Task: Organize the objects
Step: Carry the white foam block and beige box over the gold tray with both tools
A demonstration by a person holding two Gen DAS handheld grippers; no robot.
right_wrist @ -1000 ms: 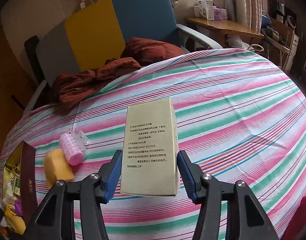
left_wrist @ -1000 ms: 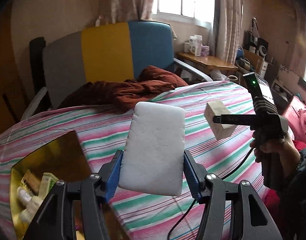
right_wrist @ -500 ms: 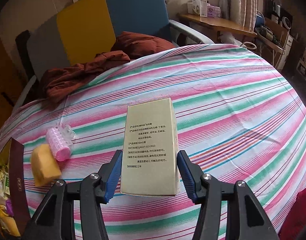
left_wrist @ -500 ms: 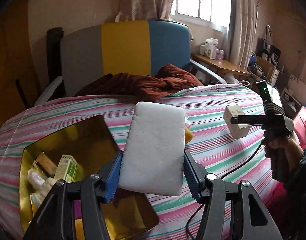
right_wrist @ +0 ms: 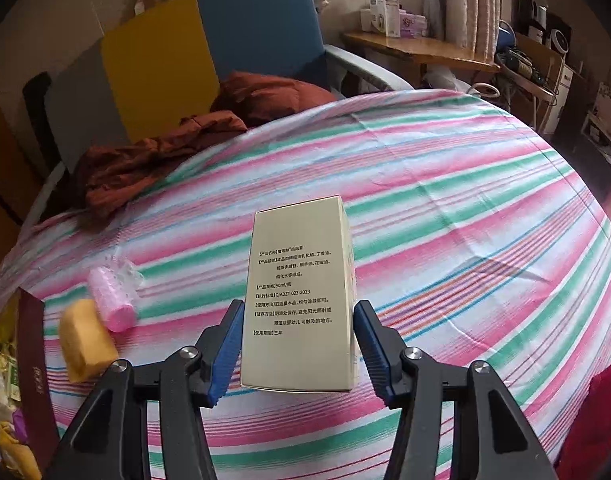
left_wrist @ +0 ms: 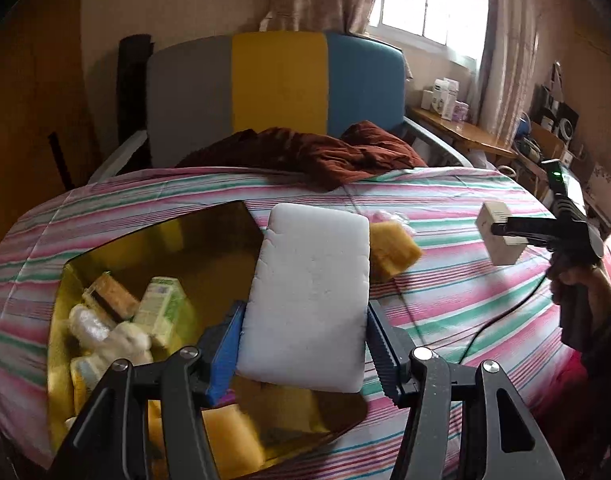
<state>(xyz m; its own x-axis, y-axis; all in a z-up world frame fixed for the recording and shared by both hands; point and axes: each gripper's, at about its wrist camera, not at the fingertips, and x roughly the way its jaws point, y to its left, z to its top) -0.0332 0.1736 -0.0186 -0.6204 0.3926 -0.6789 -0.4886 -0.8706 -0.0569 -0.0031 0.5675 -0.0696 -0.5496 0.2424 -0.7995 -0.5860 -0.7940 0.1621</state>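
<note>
My left gripper (left_wrist: 303, 344) is shut on a white foam sponge (left_wrist: 309, 296), held over the right part of an open gold-lined box (left_wrist: 153, 240) that holds small cartons and packets. A yellow sponge (left_wrist: 391, 254) and a pink roll (left_wrist: 385, 218) lie on the striped cloth just behind it. My right gripper (right_wrist: 297, 350) is shut on a cream carton with printed text (right_wrist: 299, 292), held above the cloth. The same carton (left_wrist: 499, 236) and right gripper show at the right of the left wrist view. In the right wrist view the yellow sponge (right_wrist: 83, 338) and pink roll (right_wrist: 111, 296) lie left, beside the box's maroon wall (right_wrist: 33, 368).
A striped cloth (right_wrist: 445, 208) covers the table. A crumpled dark red garment (left_wrist: 313, 156) lies at its far edge, in front of a grey, yellow and blue chair (left_wrist: 277, 92). A wooden shelf with small boxes (right_wrist: 417, 46) stands back right. A cable (left_wrist: 501, 316) trails across the cloth.
My left gripper has carried the white sponge leftward, so the gold box now lies under and beside it. The right gripper has stayed put with its carton.
</note>
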